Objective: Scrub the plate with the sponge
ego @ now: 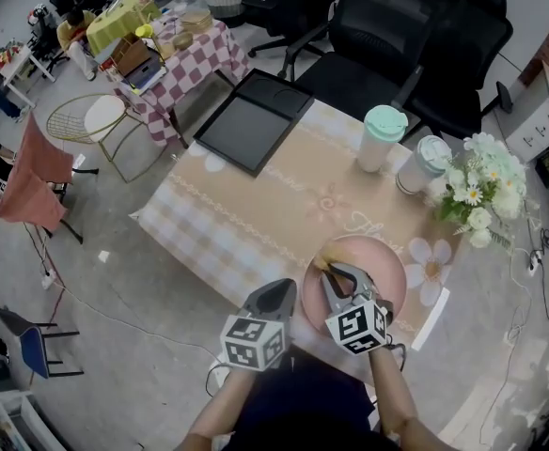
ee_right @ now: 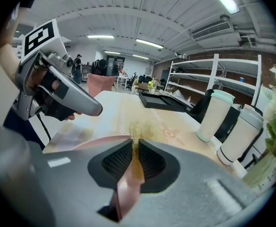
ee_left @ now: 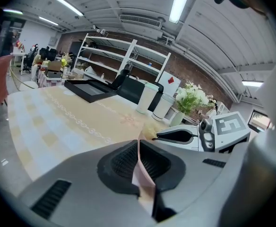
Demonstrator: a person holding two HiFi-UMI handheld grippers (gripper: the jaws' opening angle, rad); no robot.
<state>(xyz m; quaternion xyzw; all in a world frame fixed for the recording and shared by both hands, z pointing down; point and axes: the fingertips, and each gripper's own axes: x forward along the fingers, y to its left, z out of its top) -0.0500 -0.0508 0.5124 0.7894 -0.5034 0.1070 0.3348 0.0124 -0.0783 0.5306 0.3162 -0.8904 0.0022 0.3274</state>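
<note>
My left gripper [ee_left: 139,156] pinches the plate [ego: 387,278] rim, right gripper [ee_right: 134,159] clamps the sponge [ee_right: 138,129]; scrubbing strokes come next, I think

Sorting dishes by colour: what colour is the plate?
The plate is pink; best in head view.

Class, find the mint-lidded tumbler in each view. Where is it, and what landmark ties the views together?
Head view: mint-lidded tumbler, upper right of centre.
Left gripper view: tumbler near centre, above the jaws.
Right gripper view: tumbler right of centre.
Shared landmark: black tray, left of it everywhere.
</note>
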